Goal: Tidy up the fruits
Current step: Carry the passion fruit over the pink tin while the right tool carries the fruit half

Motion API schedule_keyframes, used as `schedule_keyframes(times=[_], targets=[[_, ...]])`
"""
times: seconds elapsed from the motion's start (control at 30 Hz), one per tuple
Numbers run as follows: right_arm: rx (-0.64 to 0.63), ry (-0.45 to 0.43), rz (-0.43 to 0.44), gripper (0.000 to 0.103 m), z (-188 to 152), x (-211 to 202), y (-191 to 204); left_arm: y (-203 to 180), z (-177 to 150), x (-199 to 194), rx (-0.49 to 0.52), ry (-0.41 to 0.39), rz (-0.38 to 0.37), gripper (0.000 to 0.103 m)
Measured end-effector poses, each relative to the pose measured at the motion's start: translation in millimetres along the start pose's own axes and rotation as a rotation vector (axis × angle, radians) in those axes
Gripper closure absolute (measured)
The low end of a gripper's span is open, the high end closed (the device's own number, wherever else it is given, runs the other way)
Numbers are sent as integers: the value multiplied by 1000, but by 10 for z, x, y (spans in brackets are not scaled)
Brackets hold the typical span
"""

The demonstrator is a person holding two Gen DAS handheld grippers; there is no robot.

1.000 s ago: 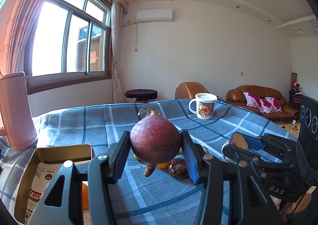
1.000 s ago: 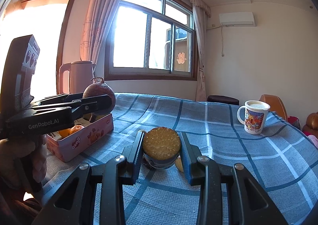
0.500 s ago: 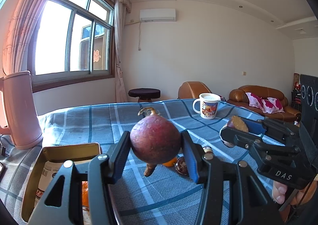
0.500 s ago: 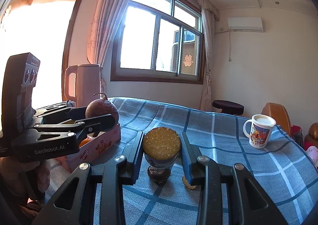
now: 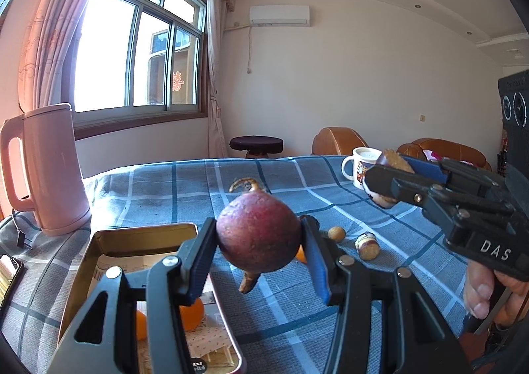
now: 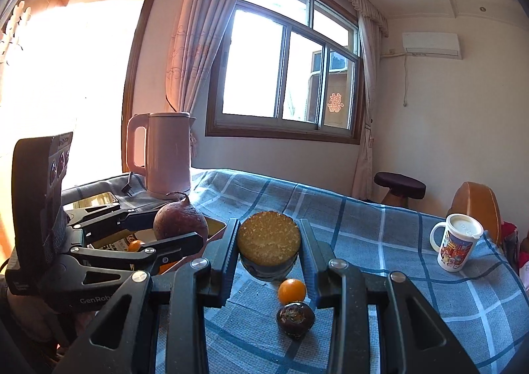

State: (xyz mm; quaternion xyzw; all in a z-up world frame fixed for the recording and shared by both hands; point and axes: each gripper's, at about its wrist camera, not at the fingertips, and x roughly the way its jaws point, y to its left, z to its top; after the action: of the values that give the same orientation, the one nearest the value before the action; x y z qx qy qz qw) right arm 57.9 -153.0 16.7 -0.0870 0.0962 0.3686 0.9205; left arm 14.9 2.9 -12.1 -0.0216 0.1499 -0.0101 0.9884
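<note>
Hand-held gripper (image 5: 259, 261) above tin (image 5: 139, 238)

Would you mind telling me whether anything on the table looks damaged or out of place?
Yes: a dark round fruit lying loose on the checked cloth beside a small orange looks cut or broken open at the top, showing speckled insides. A cut stub and a small tan ball also lie scattered outside the tin.
</note>
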Motion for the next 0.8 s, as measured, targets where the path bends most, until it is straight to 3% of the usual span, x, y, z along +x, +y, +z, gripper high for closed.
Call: schedule_keyframes(times=[0.8], targets=[[-23,71,135,67,286,495,412,530,-37,-31,-48,54,116,50]])
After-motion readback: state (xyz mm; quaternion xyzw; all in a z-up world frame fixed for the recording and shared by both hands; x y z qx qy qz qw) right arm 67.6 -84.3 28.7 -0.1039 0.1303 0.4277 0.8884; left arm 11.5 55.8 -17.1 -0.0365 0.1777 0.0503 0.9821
